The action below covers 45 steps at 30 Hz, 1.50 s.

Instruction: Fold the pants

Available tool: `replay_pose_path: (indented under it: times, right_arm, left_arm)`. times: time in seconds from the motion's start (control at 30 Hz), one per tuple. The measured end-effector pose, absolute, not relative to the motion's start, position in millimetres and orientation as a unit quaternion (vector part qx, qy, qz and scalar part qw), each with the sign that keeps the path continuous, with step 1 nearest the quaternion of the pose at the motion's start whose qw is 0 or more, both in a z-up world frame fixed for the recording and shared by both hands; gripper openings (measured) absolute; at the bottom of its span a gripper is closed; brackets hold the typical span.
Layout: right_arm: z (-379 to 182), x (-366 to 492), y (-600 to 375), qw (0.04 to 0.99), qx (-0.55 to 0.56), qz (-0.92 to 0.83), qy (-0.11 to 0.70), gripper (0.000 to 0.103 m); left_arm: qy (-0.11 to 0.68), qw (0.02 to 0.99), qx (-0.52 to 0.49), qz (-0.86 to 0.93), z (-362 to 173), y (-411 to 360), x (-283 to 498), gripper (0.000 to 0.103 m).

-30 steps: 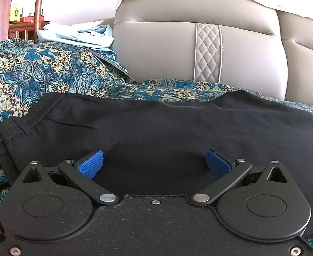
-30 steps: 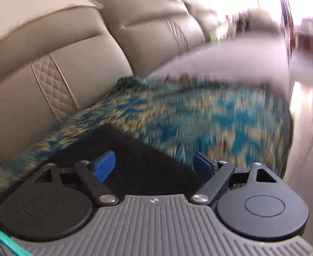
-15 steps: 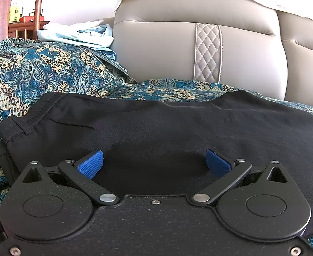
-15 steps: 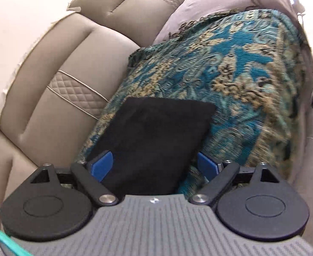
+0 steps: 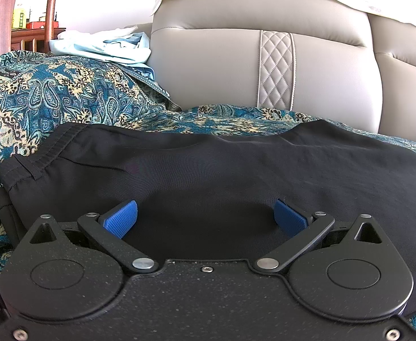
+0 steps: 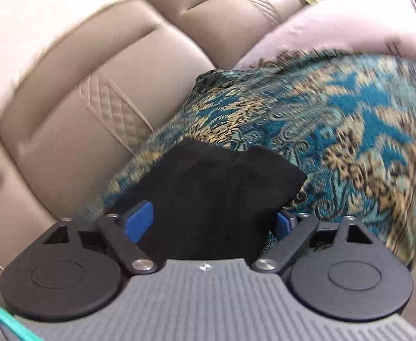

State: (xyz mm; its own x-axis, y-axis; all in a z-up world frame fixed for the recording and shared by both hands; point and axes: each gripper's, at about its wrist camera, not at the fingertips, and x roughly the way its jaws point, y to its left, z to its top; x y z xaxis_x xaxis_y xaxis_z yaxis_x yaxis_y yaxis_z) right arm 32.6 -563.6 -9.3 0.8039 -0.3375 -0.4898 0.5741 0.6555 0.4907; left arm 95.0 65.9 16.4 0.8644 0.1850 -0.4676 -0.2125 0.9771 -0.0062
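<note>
Your right claw is closing around the bunched pants hem at lower centre (left claw gapes apart), so it may pinch the patterned throw too.

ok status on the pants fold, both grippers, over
Left gripper open, resting on black pants. Right gripper closing around pant leg end, not yet pinched. Nothing in the way on the patterned throw.

Right wrist view motion-blurred; pants cut off at right edge, left wrist view.
</note>
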Motion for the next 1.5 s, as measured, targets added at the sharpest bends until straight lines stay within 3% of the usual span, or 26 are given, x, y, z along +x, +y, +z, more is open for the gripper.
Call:
replay_pose_path:
  times: [0.03, 0.07, 0.17, 0.27, 0.57, 0.87, 0.97, 1.03, 1.07, 1.1, 1.13, 1.17, 1.23, 1.27, 1.3, 1.5]
  right_arm:
    - [-8.1, 38.2, -559.3, 0.896, 0.304, -0.261, 0.193, 0.075]
    - [-6.5, 43.8, -555.7, 0.898, 0.284, -0.267, 0.202, 0.062]
    - [-4.4, 54.2, -554.8, 0.89, 0.286, -0.286, 0.211, 0.01]
    - [1.8, 59.5, -546.6, 0.886, 0.305, -0.291, 0.196, 0.007]
    - [45.0, 113.5, -359.5, 0.964, 0.067, -0.16, 0.2, 0.007]
    - [-3.8, 109.7, -123.1, 0.957, -0.103, 0.091, 0.255, 0.008]
    - [-19.7, 86.0, -78.7, 0.945, -0.171, 0.127, 0.247, 0.01]
    - [-26.8, 70.6, -58.9, 0.937, -0.226, 0.132, 0.229, 0.016]
    - [-29.4, 62.5, -52.6, 0.935, -0.244, 0.132, 0.223, 0.022]
    - [-30.8, 58.9, -49.2, 0.932, -0.256, 0.129, 0.22, 0.037]
    - [-31.0, 55.8, -47.5, 0.932, -0.264, 0.125, 0.216, 0.036]
    - [-30.2, 52.2, -46.9, 0.932, -0.267, 0.123, 0.214, 0.043]
    - [-25.4, 48.9, -51.7, 0.934, -0.251, 0.129, 0.218, 0.06]
    - [-20.9, 47.5, -56.9, 0.937, -0.232, 0.139, 0.222, 0.077]
    - [-16.8, 46.4, -62.2, 0.938, -0.211, 0.153, 0.23, 0.085]
    - [-10.9, 40.3, -70.4, 0.935, -0.186, 0.176, 0.245, 0.092]
  left_arm:
    - [0.239, 0.965, -0.029, 0.103, 16.4, 66.0, 95.0, 0.103]
    - [0.24, 0.965, -0.029, 0.103, 16.4, 66.0, 95.0, 0.103]
    - [0.249, 0.963, -0.027, 0.104, 17.9, 65.3, 97.8, 0.103]
    - [0.272, 0.956, -0.03, 0.105, 23.6, 66.1, 104.3, 0.103]
    - [0.305, 0.95, 0.025, 0.058, 36.2, 61.6, 115.6, 0.103]
    - [0.276, 0.959, -0.02, 0.063, 49.1, 86.3, 95.0, 0.103]
    - [0.266, 0.961, -0.043, 0.066, 55.1, 101.9, 85.8, 0.103]
    - [0.27, 0.959, -0.061, 0.065, 56.0, 111.2, 82.6, 0.103]
    - [0.273, 0.957, -0.069, 0.065, 55.8, 114.9, 82.2, 0.103]
    - [0.275, 0.956, -0.074, 0.066, 55.6, 117.8, 82.0, 0.103]
    - [0.276, 0.956, -0.078, 0.068, 55.7, 120.0, 81.5, 0.103]
    - [0.275, 0.956, -0.08, 0.069, 55.5, 121.0, 80.4, 0.103]
    - [0.271, 0.956, -0.082, 0.071, 56.5, 123.0, 79.4, 0.103]
    - [0.27, 0.957, -0.083, 0.071, 57.0, 123.4, 79.4, 0.103]
    - [0.268, 0.957, -0.084, 0.07, 57.4, 123.7, 78.7, 0.103]
    - [0.268, 0.958, -0.082, 0.061, 56.4, 117.5, 79.2, 0.103]
